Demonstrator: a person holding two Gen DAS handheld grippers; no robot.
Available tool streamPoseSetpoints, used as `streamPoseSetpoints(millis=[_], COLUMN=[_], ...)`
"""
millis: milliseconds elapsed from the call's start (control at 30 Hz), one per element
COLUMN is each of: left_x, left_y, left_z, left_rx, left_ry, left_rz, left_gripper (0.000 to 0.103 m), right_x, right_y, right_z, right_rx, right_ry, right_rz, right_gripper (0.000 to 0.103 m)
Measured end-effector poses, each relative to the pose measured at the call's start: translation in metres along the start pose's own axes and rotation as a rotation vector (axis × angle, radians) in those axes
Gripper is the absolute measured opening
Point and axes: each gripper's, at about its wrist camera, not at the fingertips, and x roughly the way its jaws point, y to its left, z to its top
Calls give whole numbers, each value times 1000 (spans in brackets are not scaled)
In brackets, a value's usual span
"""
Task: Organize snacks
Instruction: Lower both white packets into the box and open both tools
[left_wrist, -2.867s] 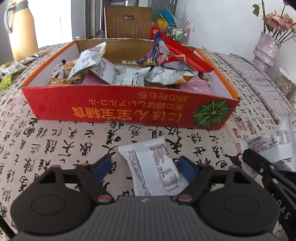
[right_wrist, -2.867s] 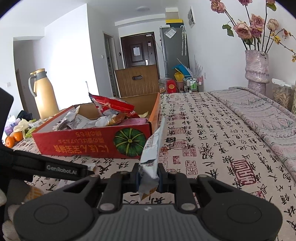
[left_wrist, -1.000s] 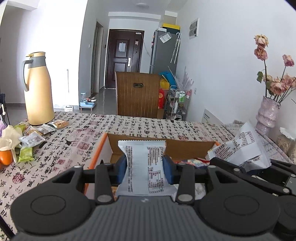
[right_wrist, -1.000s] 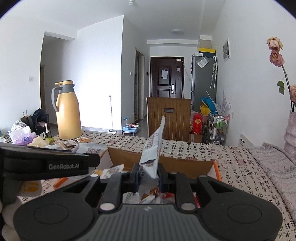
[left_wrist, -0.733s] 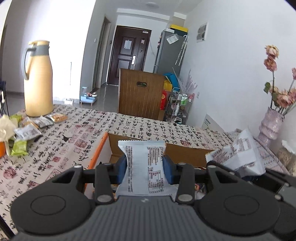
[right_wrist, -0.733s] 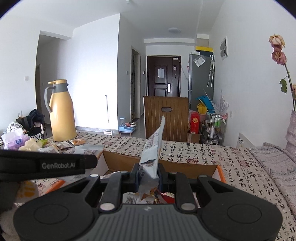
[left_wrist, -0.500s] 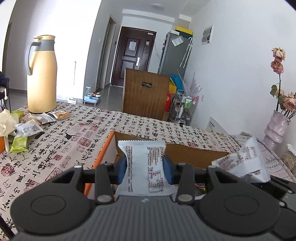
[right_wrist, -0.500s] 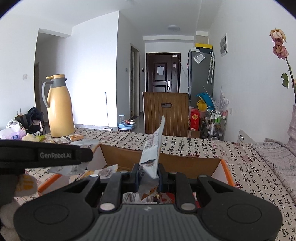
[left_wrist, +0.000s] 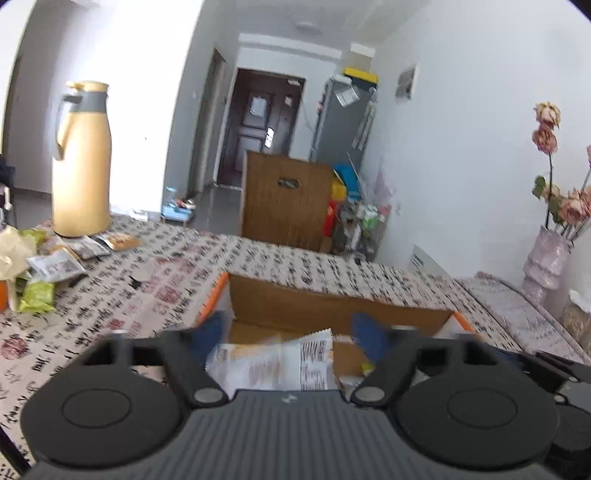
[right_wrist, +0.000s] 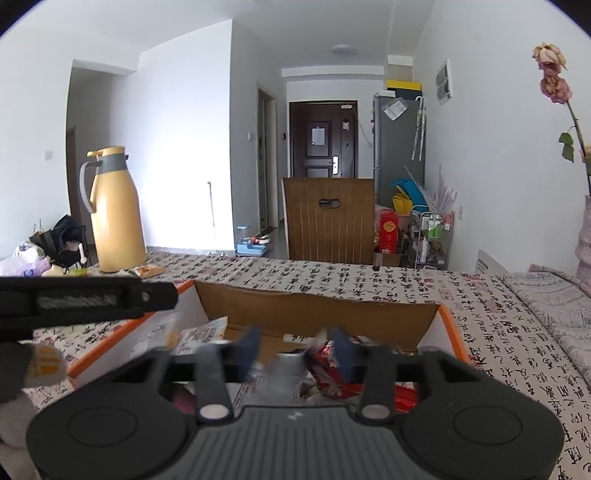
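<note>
Left fingers: we see the left gripper (left_wrist: 290, 334) with its blue-padded fingers (left_wrist: 208, 332) spread wide, having just been opening; nothing is pressed between the pads.
White packet: a white snack packet (left_wrist: 273, 363) lies blurred in the gap of the left fingers, clear of both pads, over the inside of the box; we cannot tell whether it has landed.
Right fingers: the right gripper (right_wrist: 295, 352) also stands apart, its fingers (right_wrist: 249, 347) having just been opening; both pads are smeared with blur and grip nothing.
Below the right fingers: a red snack wrapper (right_wrist: 332, 376) and a blurred pale packet lie in the box under the gap.
Box: the cardboard box (right_wrist: 317, 314), brown inside with an orange rim, sits on the table right ahead of both grippers and holds a jumble of packets.
Neighbouring gripper: in the right wrist view the left gripper's black body crosses the left edge.
Table: we see a table (right_wrist: 480, 332) covered by a cloth printed with black calligraphy.
Loose snacks: several packets (left_wrist: 55, 266) lie on the cloth at the far left, near a yellow thermos jug (left_wrist: 81, 158).
Far side: a brown wooden chair back (right_wrist: 328, 221) stands beyond the table; a pink vase (left_wrist: 543, 258) of dried roses stands at the right.
</note>
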Motion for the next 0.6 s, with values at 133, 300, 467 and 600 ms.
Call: streamPoseSetpoints(millis=[133,300,467,600], left_x=[-10,-24,-42,-60], left_y=[0,-3,-6,-4], left_z=[8,14,14,10], left_rx=[-8,-6,11,12], left_ry=[-30,-38,-43,-41], left_rz=[1,-2,-2,10], left_gripper=[103,103,103,103], right_x=[-7,-16,-33,-50], right_y=[-5,-9,-10,-6], right_z=[3,9,10,7], right_rx=[19,42,52,51], right_ry=[-22,-22,-21,-17], right_rz=[-30,-59,-63,-60], right_gripper=[103,103,103,103])
